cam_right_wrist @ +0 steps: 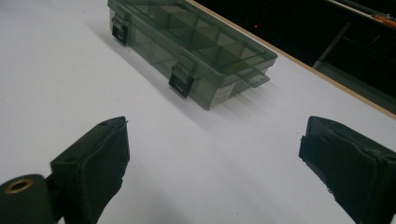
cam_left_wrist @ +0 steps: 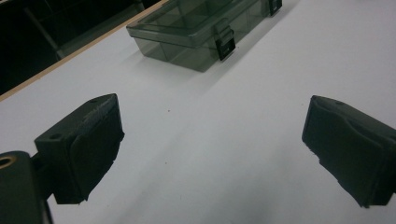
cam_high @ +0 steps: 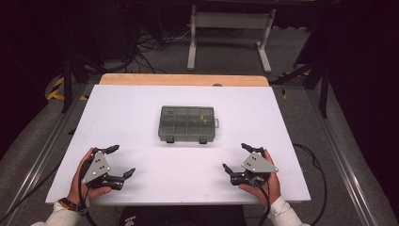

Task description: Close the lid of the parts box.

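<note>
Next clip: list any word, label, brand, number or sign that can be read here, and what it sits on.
None can be read.
Smoky translucent plastic compartment box: a pale sticker on its end wall in the right gripper view, print too blurred to read.
Small pale mark on dark fabric at the high view's bottom edge: too small to read.

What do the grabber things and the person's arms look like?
Each gripper, left and right, is black with two blunt padded jaws, a grey three-cornered plate on top and a black trailing cable. The person wears white sleeves and a beaded bracelet on the left wrist.
</note>
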Available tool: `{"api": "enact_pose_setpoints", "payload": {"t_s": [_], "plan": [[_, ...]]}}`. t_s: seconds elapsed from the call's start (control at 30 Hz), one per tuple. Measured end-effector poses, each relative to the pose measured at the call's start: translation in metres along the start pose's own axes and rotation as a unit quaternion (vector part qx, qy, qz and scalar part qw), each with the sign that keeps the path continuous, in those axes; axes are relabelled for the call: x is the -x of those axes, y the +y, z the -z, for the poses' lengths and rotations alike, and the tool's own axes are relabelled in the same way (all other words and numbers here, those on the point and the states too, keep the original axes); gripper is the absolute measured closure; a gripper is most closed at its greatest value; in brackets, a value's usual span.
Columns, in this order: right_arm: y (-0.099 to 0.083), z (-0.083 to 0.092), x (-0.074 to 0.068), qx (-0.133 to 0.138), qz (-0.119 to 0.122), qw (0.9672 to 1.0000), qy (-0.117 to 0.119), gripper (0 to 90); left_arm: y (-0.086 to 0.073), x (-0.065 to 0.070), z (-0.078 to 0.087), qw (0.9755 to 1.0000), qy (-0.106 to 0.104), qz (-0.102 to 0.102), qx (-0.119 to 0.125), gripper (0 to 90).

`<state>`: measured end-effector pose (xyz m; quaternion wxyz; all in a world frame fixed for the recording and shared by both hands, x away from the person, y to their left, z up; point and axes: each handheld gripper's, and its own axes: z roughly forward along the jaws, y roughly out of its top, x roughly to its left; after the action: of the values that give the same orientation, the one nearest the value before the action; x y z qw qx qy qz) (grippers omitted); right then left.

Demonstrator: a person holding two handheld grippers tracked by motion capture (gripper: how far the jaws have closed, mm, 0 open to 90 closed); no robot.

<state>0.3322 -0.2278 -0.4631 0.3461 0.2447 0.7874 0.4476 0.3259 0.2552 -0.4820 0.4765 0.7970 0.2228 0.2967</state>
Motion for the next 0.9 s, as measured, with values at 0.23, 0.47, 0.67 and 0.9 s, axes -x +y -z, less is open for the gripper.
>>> {"api": "enact_pose_setpoints", "payload": {"t_s": [0.23, 0.47, 0.67, 0.9], "plan": [[0.0009, -0.0016, -0.0026, -0.004, 0.010, 0.9999, -0.003, 8.4, 0.0002, -0.0010, 0.0006, 1.0000, 0.004, -0.001, -0.002, 6.3], [0.0014, 0.0011, -0.0016, 0.001, 0.008, 0.9999, -0.006, 8.4, 0.0003, -0.0011, -0.0008, 1.0000, 0.004, -0.002, -0.004, 6.3], [0.0020, 0.0010, -0.0023, 0.000, 0.011, 0.9999, -0.006, 8.4, -0.0002, -0.0012, -0.0011, 1.0000, 0.004, -0.002, -0.006, 6.3], [0.0019, 0.0000, -0.0024, -0.003, 0.011, 0.9999, -0.007, 8.4, -0.0007, -0.0017, -0.0018, 1.0000, 0.002, 0.000, -0.008, 6.2]]}}
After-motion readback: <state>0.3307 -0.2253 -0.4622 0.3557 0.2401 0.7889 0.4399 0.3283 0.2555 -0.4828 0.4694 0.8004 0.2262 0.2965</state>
